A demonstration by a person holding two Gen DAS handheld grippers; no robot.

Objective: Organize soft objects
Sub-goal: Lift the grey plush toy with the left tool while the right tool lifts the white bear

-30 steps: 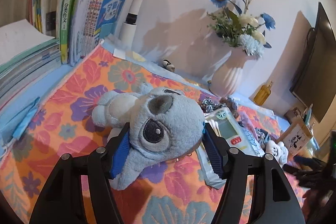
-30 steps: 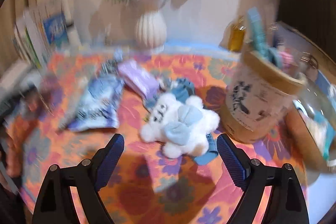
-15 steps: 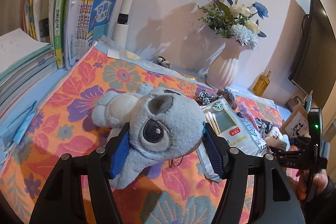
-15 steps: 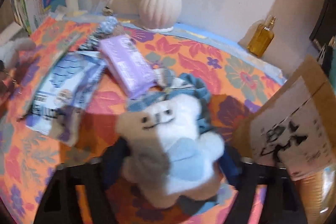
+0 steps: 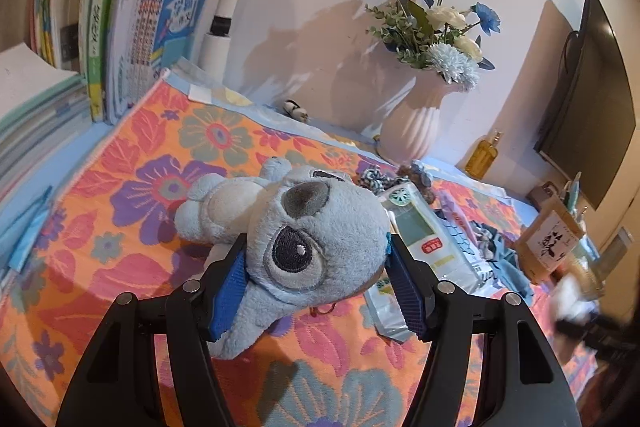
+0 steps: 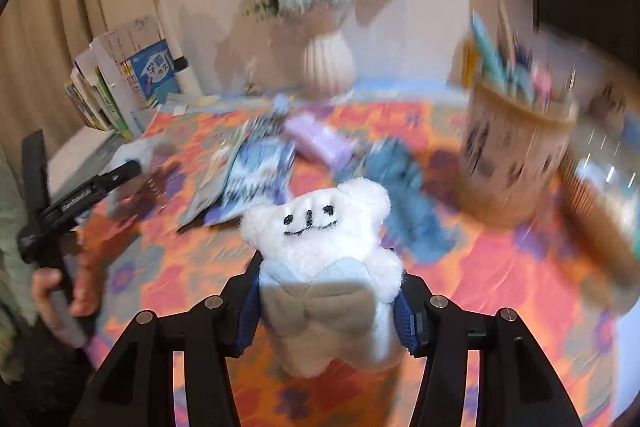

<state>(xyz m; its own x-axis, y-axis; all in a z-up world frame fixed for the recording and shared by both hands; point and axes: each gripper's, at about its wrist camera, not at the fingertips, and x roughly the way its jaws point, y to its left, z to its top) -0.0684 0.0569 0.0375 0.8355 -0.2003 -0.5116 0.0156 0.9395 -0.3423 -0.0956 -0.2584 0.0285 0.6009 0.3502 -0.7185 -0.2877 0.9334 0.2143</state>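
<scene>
Left claw [image 5: 316,283]: we see its blue pads pressed into both sides of the grey plush dog [image 5: 304,247], at the head; gripping it.
Grey plush dog: head between the left claw's fingers, body stretched ahead of the claw and to its left, lying on the floral cloth [image 5: 140,187] that covers the bench.
Right claw [image 6: 326,307]: its jaws have just been closing, and we see the pads pinching the lower body of the white plush bear [image 6: 324,247]; gripping it.
White plush bear: upright between the right claw's fingers, stitched face turned to the camera, head above the fingertips. We cannot tell whether its base touches the cloth.
Ahead of the left claw, to its right: flat packets [image 5: 432,247] and a blue fabric piece [image 5: 496,251] on the cloth.
Far ahead of the left claw: white ribbed vase [image 5: 416,123] with blue and white flowers, against the wall.
Ahead and far left of the left claw: upright books [image 5: 132,35].
Ahead of the right claw, to its right: tan pen holder [image 6: 516,155], blurred.
Left edge of the right wrist view: a hand [image 6: 60,291] holding the other gripper's handle.
</scene>
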